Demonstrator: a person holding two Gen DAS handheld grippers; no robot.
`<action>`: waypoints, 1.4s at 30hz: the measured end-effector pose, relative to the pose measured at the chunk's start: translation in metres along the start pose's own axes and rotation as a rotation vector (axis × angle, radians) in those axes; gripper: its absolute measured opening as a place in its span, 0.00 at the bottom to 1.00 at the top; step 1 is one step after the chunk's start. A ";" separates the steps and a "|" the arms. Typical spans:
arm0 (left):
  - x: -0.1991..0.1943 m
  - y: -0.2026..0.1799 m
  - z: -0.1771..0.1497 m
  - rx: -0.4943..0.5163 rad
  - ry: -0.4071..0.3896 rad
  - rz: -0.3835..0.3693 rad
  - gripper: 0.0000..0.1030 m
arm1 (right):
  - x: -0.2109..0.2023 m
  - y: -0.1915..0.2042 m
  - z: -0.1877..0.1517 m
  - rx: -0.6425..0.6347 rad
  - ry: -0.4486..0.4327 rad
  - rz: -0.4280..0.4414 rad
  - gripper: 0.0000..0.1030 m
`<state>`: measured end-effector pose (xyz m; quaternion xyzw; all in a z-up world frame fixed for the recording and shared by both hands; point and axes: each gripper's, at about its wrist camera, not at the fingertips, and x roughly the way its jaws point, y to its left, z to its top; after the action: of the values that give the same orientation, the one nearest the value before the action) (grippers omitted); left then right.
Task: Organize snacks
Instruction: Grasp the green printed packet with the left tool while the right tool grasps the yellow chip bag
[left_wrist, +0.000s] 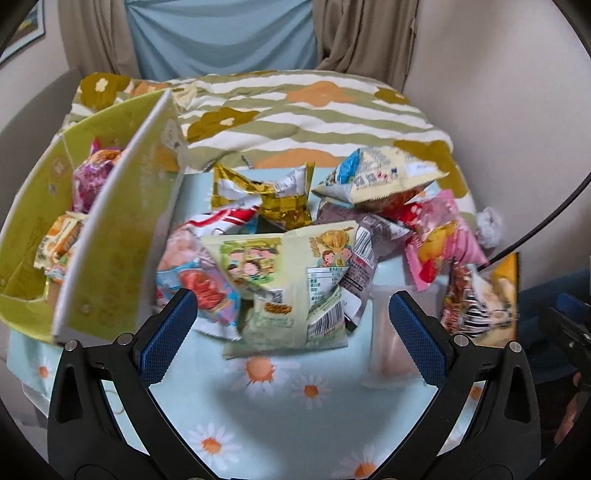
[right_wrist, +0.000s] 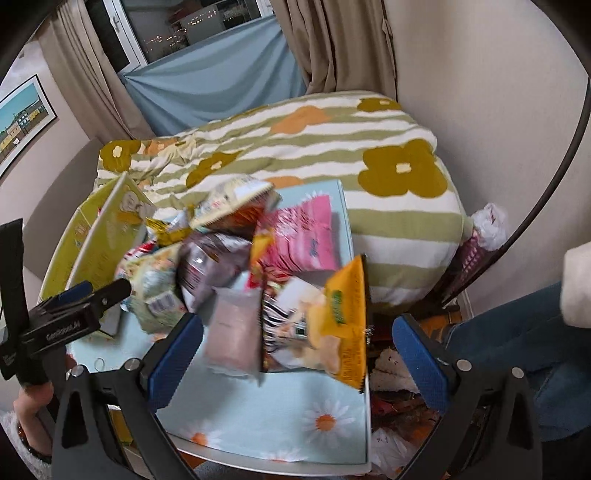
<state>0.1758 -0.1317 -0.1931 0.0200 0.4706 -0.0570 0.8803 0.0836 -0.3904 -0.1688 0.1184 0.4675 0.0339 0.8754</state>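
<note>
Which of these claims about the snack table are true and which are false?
1. Both grippers are open and hold nothing. True: left gripper, right gripper.
2. The yellow-green box is empty. False: packets already lie inside it.
3. The tablecloth has a daisy print. True.
4. The snack pile sits inside the box. False: it lies on the tablecloth beside the box.
5. The yellow chip bag lies at the table's right edge. True.
</note>
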 end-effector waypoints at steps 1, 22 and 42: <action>0.004 -0.002 0.000 0.004 0.000 0.008 1.00 | 0.005 -0.004 -0.002 0.003 0.006 0.006 1.00; 0.063 -0.014 -0.006 0.033 0.067 0.090 0.69 | 0.063 -0.022 -0.005 -0.019 0.043 0.070 1.00; 0.024 -0.021 -0.019 0.079 0.034 0.050 0.57 | 0.085 0.003 -0.013 -0.148 0.045 -0.002 0.96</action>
<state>0.1712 -0.1533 -0.2232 0.0677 0.4821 -0.0532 0.8719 0.1208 -0.3705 -0.2433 0.0520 0.4834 0.0704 0.8710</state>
